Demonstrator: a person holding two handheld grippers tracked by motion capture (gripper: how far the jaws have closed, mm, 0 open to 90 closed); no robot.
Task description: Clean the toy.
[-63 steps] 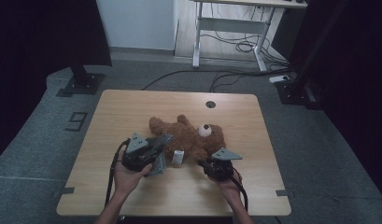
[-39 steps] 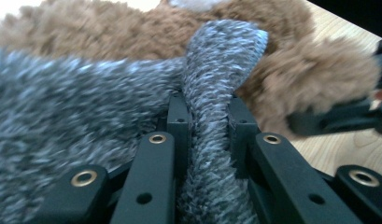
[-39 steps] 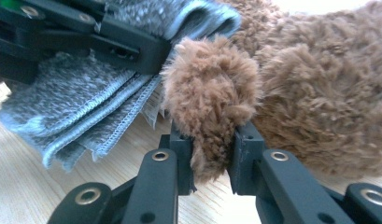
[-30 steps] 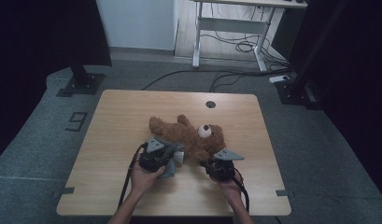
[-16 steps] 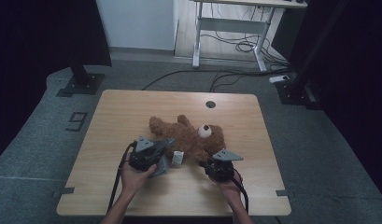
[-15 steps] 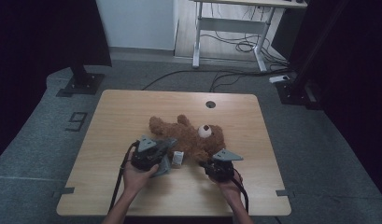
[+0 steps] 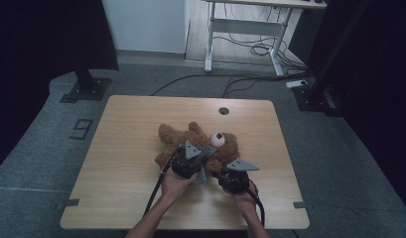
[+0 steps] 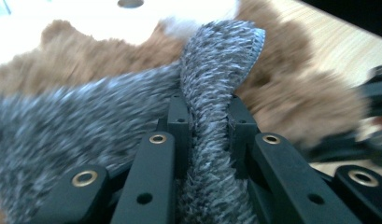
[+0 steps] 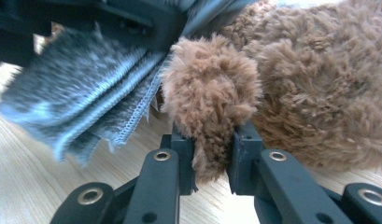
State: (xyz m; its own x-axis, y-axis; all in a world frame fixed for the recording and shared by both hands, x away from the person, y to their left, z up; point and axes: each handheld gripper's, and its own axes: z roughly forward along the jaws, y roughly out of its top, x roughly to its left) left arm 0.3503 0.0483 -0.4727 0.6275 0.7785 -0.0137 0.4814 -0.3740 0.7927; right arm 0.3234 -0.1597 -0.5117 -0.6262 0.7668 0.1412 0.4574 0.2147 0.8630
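A brown teddy bear (image 7: 190,139) lies on its back in the middle of the wooden table (image 7: 126,148). My left gripper (image 7: 203,161) is shut on a grey fuzzy cloth (image 8: 212,84), which it holds over the bear's body (image 8: 291,98). The cloth's hemmed edge (image 9: 86,102) hangs beside the bear in the right gripper view. My right gripper (image 7: 221,174) is shut on one of the bear's paws (image 9: 209,93), low near the table's front edge. The two grippers sit close together, the left one just above the right.
A round cable hole (image 7: 224,110) sits near the table's far edge. Beyond the table stand a white desk frame (image 7: 240,29) with loose cables on the floor and black stands at both sides.
My left gripper has carried the grey cloth to the right, over the bear's body and closer to the right gripper. The right gripper has stayed on the paw.
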